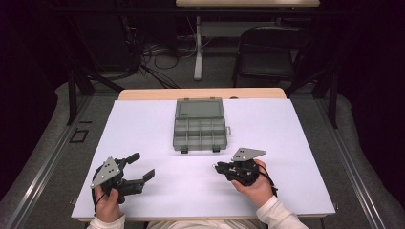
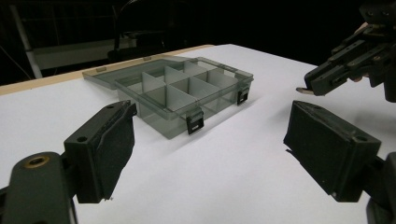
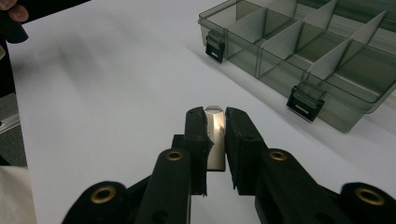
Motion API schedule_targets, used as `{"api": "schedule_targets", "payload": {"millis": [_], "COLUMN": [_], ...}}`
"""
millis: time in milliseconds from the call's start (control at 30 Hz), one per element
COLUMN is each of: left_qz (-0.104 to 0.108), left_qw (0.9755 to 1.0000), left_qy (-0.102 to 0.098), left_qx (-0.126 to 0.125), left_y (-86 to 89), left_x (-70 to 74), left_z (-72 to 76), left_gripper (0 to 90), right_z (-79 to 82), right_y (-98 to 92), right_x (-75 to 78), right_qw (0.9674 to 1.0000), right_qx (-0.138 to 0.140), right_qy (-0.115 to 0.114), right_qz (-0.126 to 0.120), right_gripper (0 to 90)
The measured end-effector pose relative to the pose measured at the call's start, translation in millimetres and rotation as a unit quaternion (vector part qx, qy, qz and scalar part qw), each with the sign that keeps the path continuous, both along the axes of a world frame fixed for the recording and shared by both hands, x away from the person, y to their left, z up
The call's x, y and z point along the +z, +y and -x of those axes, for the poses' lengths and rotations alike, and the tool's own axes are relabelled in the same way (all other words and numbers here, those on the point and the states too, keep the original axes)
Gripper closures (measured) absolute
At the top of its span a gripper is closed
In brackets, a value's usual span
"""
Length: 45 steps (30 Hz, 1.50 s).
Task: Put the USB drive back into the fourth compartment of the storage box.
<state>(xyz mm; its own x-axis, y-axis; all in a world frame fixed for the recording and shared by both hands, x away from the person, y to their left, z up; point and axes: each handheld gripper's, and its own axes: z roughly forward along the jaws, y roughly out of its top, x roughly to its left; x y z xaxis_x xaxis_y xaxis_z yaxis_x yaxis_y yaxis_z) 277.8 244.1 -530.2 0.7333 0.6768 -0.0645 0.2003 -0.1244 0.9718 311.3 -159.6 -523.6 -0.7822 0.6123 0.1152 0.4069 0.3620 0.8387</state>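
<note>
Overhead, right gripper (image 3: 215, 122) fingers clamped on unmarked metal plate (image 3: 215, 135) — left gripper (image 2: 210, 154) fingers wide, empty.

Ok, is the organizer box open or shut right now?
Open. The box has its lid folded back flat on the table, its compartments are exposed, and both front latches hang undone.

The tabletop (image 1: 143, 143) is covered in plain white, with a pale wooden edge showing along its far side. On it the organizer box (image 1: 199, 125) is smoky, see-through grey-green, its dividers a lighter grey and its two front latches black. Both the left gripper (image 1: 141, 168) and the right gripper (image 1: 217, 166) are matte black with brass-coloured rivets. The small metal plate (image 3: 215, 135) is shiny silver. The person's sleeves are white.
</note>
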Motion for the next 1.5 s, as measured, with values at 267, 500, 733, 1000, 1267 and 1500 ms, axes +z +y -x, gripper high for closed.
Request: {"api": "schedule_targets", "payload": {"millis": [267, 500, 733, 1000, 1267, 1500], "left_qz": [-0.002, -0.003, 0.000, 0.000, -0.001, 0.000], "left_qw": [1.0000, 1.0000, 1.0000, 1.0000, 1.0000, 1.0000], "left_qy": [-0.002, -0.002, -0.003, -0.001, -0.002, -0.003], "left_qx": [-0.002, 0.000, 0.000, 0.000, 0.003, 0.003], "left_y": [-2.2, -1.2, -0.7, 0.3, 0.7, 1.1], "left_x": [-0.2, 0.2, 0.0, 0.1, 0.5, 0.7], "left_z": [-0.2, 0.4, -0.3, 0.4, 1.3, 1.4], "left_gripper": [15.7, 15.7, 15.7, 15.7, 15.7, 15.7], "right_z": [-3.7, -10.4, -21.3, -35.4, -44.1, -52.2], "right_y": [-3.9, -2.7, -1.1, 7.8, 13.5, 20.8], "right_x": [6.3, 18.8, 27.5, 41.3, 53.7, 61.6], "right_qw": [1.0000, 0.9999, 0.9999, 0.9997, 0.9995, 0.9993], "right_qx": [0.000, 0.004, 0.002, 0.006, 0.011, 0.013], "right_qy": [-0.003, -0.010, -0.011, -0.017, -0.024, -0.028], "right_qz": [0.000, 0.012, 0.009, 0.014, 0.016, 0.024], "right_gripper": [79.6, 79.6, 79.6, 79.6, 79.6, 79.6]}}
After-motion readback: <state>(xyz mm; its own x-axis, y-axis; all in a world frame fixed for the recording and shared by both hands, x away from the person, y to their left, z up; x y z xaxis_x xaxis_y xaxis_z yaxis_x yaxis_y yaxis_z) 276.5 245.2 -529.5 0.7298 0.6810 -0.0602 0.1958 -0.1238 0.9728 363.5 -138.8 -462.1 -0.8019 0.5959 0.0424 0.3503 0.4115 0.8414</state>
